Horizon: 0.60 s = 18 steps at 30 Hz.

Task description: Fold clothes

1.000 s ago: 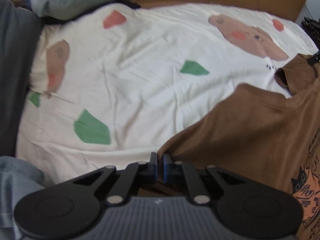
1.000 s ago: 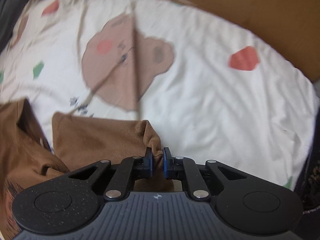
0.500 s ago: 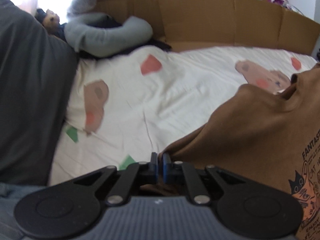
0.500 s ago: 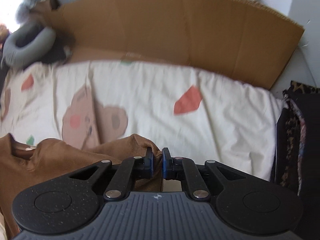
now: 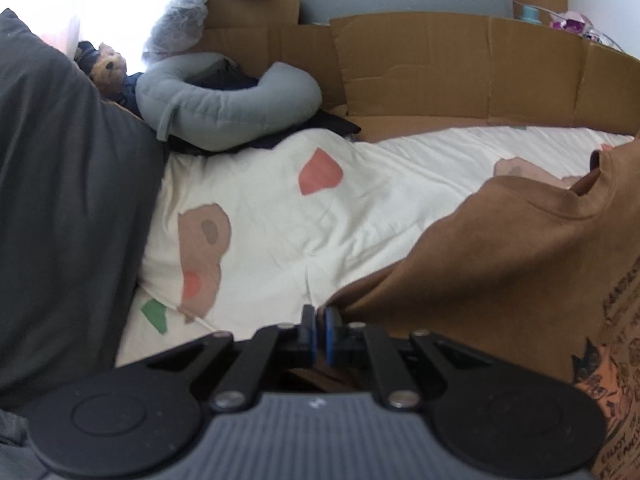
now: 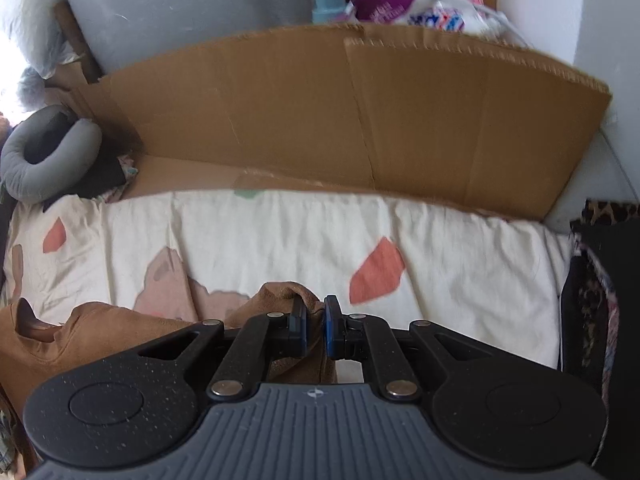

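Observation:
A brown T-shirt (image 5: 500, 264) with an orange and black cat print hangs lifted above the bed, its collar opening up at the right. My left gripper (image 5: 319, 316) is shut on one shoulder corner of the shirt, which stretches away to the right. In the right wrist view the same brown T-shirt (image 6: 100, 332) spreads to the lower left, and my right gripper (image 6: 316, 312) is shut on a bunched fold of its other shoulder. Both grippers hold the cloth clear of the white sheet (image 5: 360, 208) printed with bears and coloured patches.
A grey neck pillow (image 5: 224, 108) and a small teddy bear (image 5: 108, 68) lie at the bed's far left corner. Cardboard panels (image 6: 340, 120) wall the far side. Dark grey fabric (image 5: 60, 200) fills the left edge; leopard-print and black cloth (image 6: 600, 300) lies at the right edge.
Both grippers have risen and tilted up with the shirt pinched in them, so the cardboard wall and pillow have come into view. The shirt now hangs off the sheet.

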Motion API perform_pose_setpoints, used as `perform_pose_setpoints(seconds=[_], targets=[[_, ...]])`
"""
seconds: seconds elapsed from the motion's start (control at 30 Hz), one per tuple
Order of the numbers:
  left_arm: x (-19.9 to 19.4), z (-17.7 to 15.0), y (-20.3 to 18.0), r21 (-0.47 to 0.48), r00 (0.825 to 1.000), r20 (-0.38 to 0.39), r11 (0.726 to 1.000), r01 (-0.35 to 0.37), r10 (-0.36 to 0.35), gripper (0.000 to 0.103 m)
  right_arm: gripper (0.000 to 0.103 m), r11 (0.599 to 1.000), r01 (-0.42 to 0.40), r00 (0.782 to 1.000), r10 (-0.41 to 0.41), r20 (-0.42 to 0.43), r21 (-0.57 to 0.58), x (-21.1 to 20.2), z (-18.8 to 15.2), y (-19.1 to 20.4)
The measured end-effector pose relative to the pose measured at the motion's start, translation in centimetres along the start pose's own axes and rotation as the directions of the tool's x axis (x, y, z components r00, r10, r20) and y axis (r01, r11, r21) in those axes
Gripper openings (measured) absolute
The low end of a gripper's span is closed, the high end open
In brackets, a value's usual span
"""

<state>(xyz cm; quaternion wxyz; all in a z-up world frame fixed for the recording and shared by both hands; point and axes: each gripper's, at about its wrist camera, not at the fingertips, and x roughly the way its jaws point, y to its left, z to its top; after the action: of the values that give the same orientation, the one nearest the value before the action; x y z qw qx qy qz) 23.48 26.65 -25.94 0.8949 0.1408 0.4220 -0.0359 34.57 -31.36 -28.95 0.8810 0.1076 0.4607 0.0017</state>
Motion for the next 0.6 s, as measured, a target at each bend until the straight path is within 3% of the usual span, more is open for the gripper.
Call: perform_pose_setpoints(seconds=[0.6], targets=[[-1.1,-9.5,-4.3,-0.005,0.982,-0.16,0.995,0.1,-0.1,0.006,0.008,0.99,0.05,0.979,-0.022,-0.201,0.133,0.9,-10.9,-5.3]])
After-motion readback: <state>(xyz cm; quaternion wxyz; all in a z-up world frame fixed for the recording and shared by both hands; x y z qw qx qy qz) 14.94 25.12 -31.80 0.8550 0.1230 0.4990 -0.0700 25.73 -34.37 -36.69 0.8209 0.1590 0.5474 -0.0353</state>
